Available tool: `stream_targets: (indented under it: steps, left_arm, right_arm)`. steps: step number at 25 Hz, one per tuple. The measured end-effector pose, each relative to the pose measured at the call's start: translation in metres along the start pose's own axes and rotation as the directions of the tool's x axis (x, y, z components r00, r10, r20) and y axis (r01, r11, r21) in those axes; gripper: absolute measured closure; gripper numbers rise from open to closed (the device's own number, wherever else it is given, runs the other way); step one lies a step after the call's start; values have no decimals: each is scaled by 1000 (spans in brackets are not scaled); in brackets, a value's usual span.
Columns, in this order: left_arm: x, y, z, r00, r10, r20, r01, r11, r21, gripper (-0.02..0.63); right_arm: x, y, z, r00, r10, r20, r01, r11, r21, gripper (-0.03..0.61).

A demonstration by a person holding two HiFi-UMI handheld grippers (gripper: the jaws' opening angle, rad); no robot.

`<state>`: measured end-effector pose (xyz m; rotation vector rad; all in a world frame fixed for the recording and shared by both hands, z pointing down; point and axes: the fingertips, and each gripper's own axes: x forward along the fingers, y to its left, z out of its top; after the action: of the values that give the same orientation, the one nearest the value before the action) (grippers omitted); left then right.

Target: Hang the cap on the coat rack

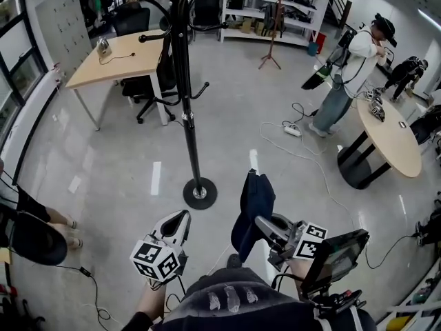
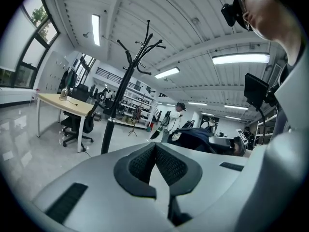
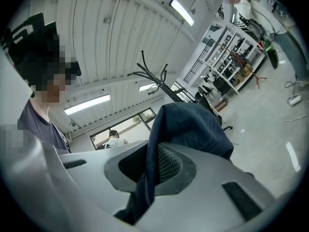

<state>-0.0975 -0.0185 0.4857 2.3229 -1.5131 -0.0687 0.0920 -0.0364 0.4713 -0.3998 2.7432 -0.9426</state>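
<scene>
**Cap Clamped in Right Tongs, Rack Ahead**

We find the right tongs (image 3: 153, 164) clamped on the dark blue fabric cap (image 3: 193, 124). The fabric passes between the two jaws and drapes out past them on both sides. The left tongs (image 2: 155, 148) are closed together with nothing between them, and sit just left of the right tongs. The black metal coat rack (image 1: 187, 116) stands on the glossy grey floor (image 1: 124, 178) ahead of both tongs, nearer the left tongs and apart from the cap.
</scene>
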Motion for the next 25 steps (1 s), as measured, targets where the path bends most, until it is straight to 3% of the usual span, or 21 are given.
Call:
stream_targets:
  steps: [3, 11, 14, 19, 25]
  left_arm:
    - [21, -2, 10, 999, 45, 0, -45, 999, 11, 607]
    - [79, -21, 27, 996, 90, 8, -91, 995, 42, 607]
    - [88, -22, 24, 995, 97, -13, -96, 994, 44, 607]
    - [115, -12, 28, 997, 57, -47, -53, 996, 67, 607]
    - [149, 1, 31, 997, -55, -55, 57, 997, 51, 607]
  right_arm:
    - [-3, -24, 13, 999, 45, -30, -45, 999, -6, 551]
    - [0, -68, 68, 985, 72, -158, -109, 966, -234, 551]
    - [2, -73, 81, 984, 89, -155, -126, 960, -251, 551]
    - [13, -83, 91, 986, 94, -137, -127, 959, -254, 551]
    - [29, -86, 101, 993, 51, -110, -80, 955, -287, 551]
